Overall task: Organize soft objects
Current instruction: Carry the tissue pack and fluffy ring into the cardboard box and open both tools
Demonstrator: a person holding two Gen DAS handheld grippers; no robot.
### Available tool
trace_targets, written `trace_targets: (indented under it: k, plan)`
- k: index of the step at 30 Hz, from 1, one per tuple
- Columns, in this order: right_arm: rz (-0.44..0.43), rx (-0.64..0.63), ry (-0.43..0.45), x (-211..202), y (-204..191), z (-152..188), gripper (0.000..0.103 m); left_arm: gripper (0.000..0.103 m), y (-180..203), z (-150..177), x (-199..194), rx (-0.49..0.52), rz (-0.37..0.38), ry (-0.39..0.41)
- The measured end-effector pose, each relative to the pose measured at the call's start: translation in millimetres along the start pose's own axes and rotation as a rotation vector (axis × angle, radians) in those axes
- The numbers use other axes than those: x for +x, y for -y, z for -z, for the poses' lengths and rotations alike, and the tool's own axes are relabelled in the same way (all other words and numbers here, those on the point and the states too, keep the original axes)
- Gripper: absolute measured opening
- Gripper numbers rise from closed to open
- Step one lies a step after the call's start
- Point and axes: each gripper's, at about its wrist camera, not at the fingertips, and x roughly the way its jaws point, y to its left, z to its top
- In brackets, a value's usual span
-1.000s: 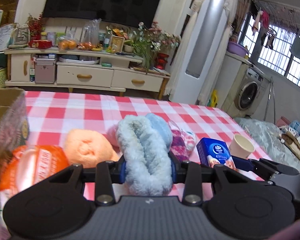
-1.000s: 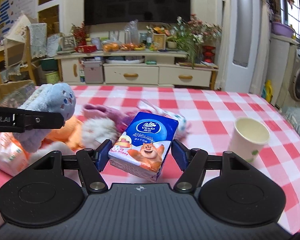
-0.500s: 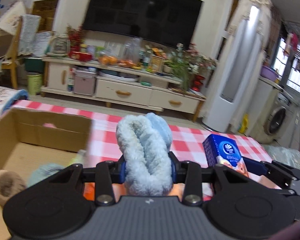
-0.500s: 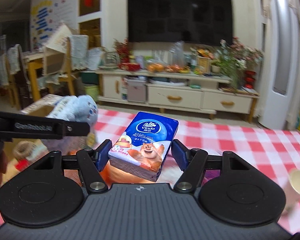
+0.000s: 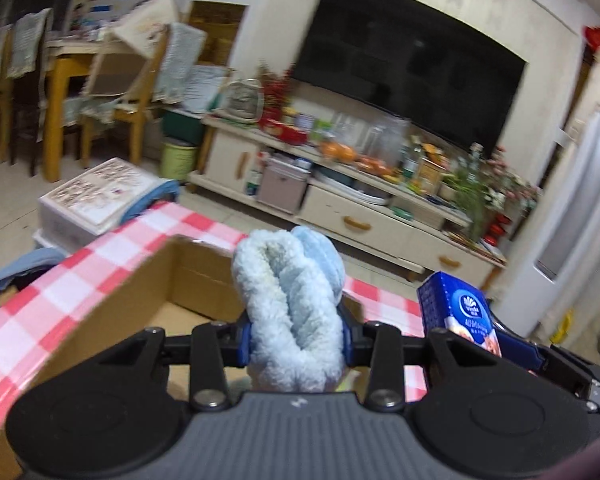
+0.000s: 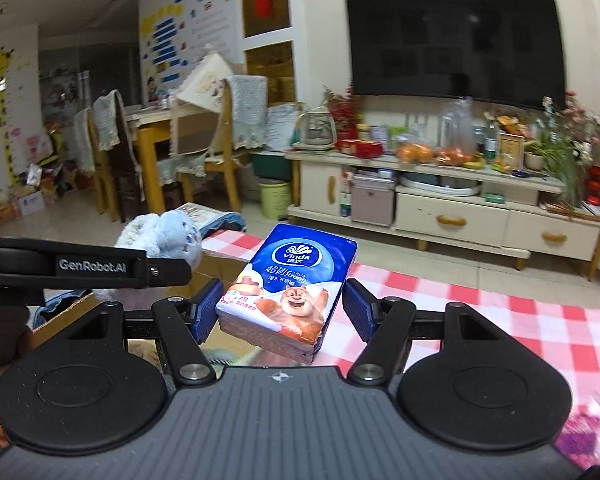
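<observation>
The left gripper (image 5: 296,338) clamps a fluffy blue slipper (image 5: 290,304) (toe up) above the open cardboard box (image 5: 112,312). To its right, the right gripper (image 6: 280,306) pinches a blue tissue pack (image 6: 290,290) over the checkered tablecloth (image 6: 480,304).

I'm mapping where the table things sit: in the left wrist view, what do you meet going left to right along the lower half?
Red-and-white checked tablecloth → open brown cardboard box → fluffy light-blue plush slipper held in the left claw → blue Vinda tissue pack.
</observation>
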Motion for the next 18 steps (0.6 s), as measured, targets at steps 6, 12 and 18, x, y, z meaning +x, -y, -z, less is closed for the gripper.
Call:
trace_targets:
  k: [6,12,18]
  plan:
    - [-0.037,-0.034,-0.049,22,-14,-3,0.082,0.038,-11,-2,7,-0.041,-0.05,-0.021]
    - [-0.049,-0.055,-0.091,37,-24,-3,0.091,0.041,-19,0,9,-0.047,-0.065,-0.042]
    - [-0.021,-0.03,-0.07,21,-21,-3,0.1,0.05,-20,2,9,-0.04,-0.08,-0.051]
